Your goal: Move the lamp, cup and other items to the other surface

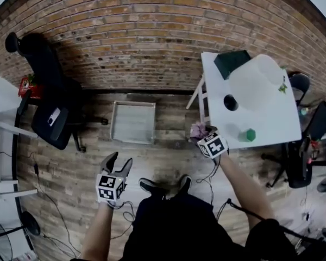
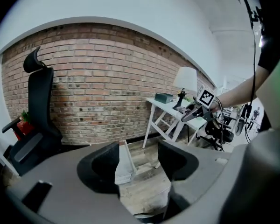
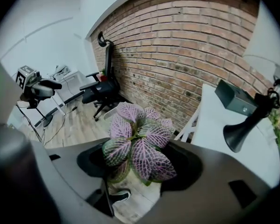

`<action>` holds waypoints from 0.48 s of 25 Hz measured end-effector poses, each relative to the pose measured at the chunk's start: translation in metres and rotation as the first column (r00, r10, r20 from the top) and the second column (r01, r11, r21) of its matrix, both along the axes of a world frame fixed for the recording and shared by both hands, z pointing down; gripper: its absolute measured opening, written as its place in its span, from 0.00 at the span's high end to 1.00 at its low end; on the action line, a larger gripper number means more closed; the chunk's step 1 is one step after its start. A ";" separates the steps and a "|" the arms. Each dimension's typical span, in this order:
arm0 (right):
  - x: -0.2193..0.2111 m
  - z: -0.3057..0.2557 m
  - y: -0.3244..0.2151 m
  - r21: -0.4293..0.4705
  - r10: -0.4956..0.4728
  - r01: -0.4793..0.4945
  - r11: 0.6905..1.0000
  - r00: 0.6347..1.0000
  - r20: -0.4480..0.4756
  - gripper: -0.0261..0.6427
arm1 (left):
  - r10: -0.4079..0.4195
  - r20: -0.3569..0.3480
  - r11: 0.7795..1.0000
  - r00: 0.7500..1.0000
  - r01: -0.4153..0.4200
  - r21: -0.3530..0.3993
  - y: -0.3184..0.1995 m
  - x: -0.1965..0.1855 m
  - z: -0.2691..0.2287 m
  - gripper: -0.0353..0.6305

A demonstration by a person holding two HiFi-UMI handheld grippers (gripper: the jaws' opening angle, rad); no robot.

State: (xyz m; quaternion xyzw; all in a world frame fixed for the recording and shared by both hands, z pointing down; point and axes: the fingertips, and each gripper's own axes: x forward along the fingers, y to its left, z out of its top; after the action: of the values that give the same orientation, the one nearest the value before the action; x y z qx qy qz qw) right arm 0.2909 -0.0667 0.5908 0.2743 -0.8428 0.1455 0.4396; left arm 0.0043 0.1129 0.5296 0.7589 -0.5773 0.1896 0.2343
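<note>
Right gripper (image 3: 141, 166): jaws are clamped on the plant (image 3: 137, 146), whose pink-veined leaves are seen between them.
Left gripper (image 2: 139, 164): jaws are held apart, with nothing between them.
Plant's place: carried just off the white table (image 1: 271, 125).
Lamp (image 1: 255, 80), cup (image 1: 231, 102): seen standing on that table.
Tray (image 1: 133, 122): laid on the floor beside the brick wall.

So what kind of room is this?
Probably an office or workroom. There's a black office chair on wheels by a brick wall, and a white table with a lamp standing on it.
</note>
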 end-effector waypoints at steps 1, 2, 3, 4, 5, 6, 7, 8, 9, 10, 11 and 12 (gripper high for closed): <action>0.015 0.000 -0.001 0.000 0.009 -0.009 1.000 1.000 -0.003 0.51 | 0.008 0.002 1.000 1.000 -0.008 0.004 -0.004 0.013 -0.004 0.56; 0.029 0.000 -0.002 0.003 0.017 -0.017 1.000 1.000 -0.009 0.52 | 0.017 0.004 1.000 1.000 -0.017 0.007 -0.007 0.025 -0.007 0.56; 0.041 -0.002 -0.004 0.006 0.023 -0.023 1.000 1.000 -0.019 0.52 | 0.025 0.006 1.000 1.000 -0.025 0.010 -0.011 0.036 -0.010 0.56; 0.053 -0.003 -0.004 0.009 0.028 -0.027 1.000 0.999 -0.027 0.52 | 0.032 0.008 0.999 0.999 -0.032 0.011 -0.014 0.046 -0.012 0.56; 0.064 -0.003 -0.004 0.008 0.031 -0.030 1.000 0.999 -0.034 0.52 | 0.037 0.007 0.999 0.999 -0.037 0.010 -0.015 0.057 -0.013 0.56; 0.074 -0.002 -0.005 0.006 0.033 -0.033 0.999 0.999 -0.042 0.52 | 0.041 0.005 0.999 0.999 -0.041 0.007 -0.016 0.066 -0.013 0.56; 0.085 -0.001 -0.005 0.007 0.035 -0.035 0.999 0.998 -0.051 0.52 | 0.045 0.002 0.999 0.999 -0.045 0.002 -0.017 0.076 -0.014 0.56; 0.095 -0.002 -0.008 0.012 0.037 -0.036 0.999 0.998 -0.057 0.51 | 0.047 -0.001 0.999 0.999 -0.047 -0.001 -0.018 0.084 -0.014 0.56; 0.104 -0.003 -0.010 0.017 0.039 -0.038 0.999 0.997 -0.061 0.52 | 0.048 -0.001 0.999 0.999 -0.048 0.000 -0.019 0.092 -0.014 0.56; 0.112 -0.002 -0.013 0.019 0.042 -0.041 0.999 0.997 -0.063 0.52 | 0.048 0.001 0.999 0.999 -0.048 0.000 -0.019 0.098 -0.014 0.56; 0.121 0.000 -0.016 0.019 0.046 -0.045 0.999 0.997 -0.066 0.51 | 0.049 0.004 0.999 0.999 -0.049 -0.002 -0.020 0.104 -0.014 0.56; 0.129 0.004 -0.017 0.015 0.052 -0.051 0.999 0.996 -0.070 0.51 | 0.050 0.007 0.999 0.999 -0.050 -0.008 -0.019 0.109 -0.014 0.56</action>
State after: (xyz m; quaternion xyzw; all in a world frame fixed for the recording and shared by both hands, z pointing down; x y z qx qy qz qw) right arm 0.4201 -0.0842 0.5943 0.3039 -0.8205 0.1414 0.4630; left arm 0.1138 0.0937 0.5153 0.7716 -0.5581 0.2003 0.2304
